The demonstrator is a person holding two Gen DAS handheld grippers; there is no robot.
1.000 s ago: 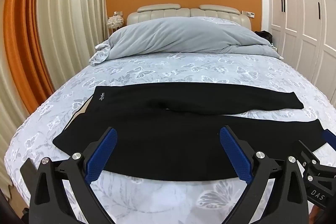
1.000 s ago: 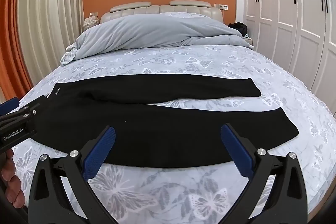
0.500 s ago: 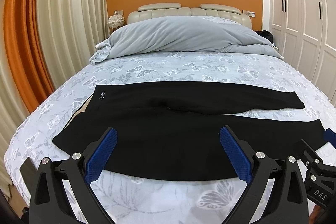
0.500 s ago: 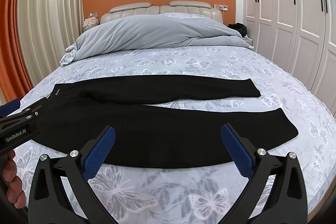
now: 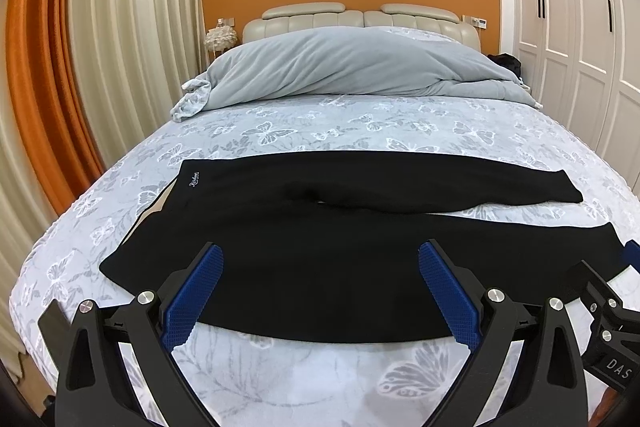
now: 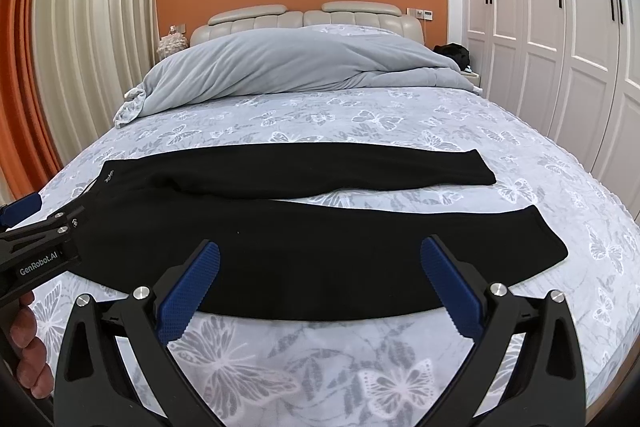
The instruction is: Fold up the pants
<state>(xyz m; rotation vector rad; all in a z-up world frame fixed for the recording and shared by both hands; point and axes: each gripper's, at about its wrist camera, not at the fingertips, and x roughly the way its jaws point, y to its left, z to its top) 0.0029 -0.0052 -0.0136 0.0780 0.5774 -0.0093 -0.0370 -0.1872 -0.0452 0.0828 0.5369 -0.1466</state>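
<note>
Two legs of the pants (image 5: 320, 243) lie spread flat on the bed (image 5: 360, 123), just ahead of both tongs, left (image 5: 320, 291) and right (image 6: 320, 287), each with jaws wide apart and empty. No fold looks made; everything remains.

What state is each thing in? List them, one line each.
black pants: unfolded, flat on the bed, legs apart, waist to the left.
left gripper: open, empty, above the pants' near edge.
right gripper: open, empty, above the near leg.
grey duvet: bunched at the headboard.
wardrobe doors: shut.
curtains: drawn.
</note>
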